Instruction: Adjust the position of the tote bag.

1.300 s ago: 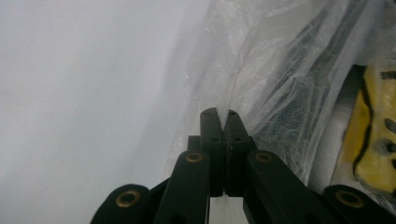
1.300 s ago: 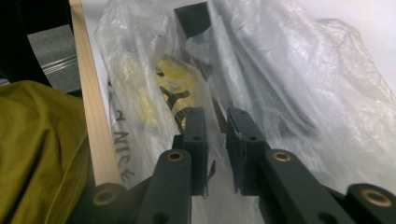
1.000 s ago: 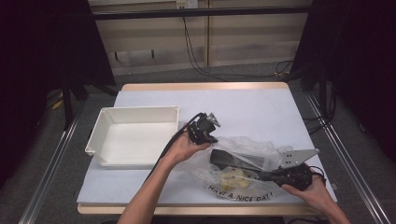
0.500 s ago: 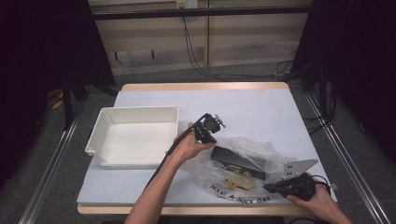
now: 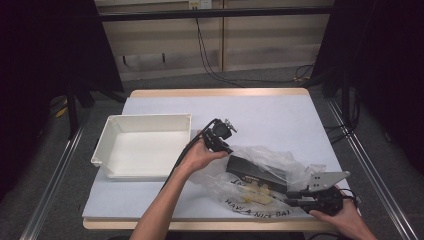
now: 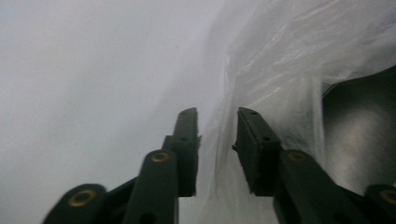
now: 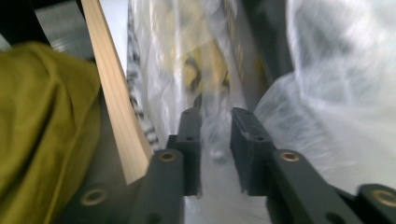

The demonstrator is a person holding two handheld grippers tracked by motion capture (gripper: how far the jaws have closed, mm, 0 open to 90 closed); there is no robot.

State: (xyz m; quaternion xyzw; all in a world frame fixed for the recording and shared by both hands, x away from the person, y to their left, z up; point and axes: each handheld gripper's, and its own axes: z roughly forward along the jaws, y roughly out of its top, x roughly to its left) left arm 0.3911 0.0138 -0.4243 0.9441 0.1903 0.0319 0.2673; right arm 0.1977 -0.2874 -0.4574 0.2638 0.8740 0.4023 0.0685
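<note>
From the high view, the plastic bag [image 5: 265,175] lay crumpled at the near right of the table [image 5: 280,115], a dark flat item [image 5: 257,171] inside, the left gripper [image 5: 225,148] at its far-left edge and the right gripper [image 5: 292,196] at its near-right edge. In the left gripper view, the jaws stood slightly apart astride a thin, limp fold of film [image 6: 217,140], which would likely slip unless bunched. In the right gripper view, the jaws sat narrowly apart with gathered film [image 7: 215,135] between them; whether they pinched it could not be told.

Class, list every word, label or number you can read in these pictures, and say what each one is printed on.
"HAVE A NICE DAY": black letters along the near edge of the clear plastic bag, only partly legible in the high view.
Yellow and black print on the same bag in the right gripper view: too blurred to read.
White tray: no text visible.
Dark flat box inside the bag: no text readable.
</note>
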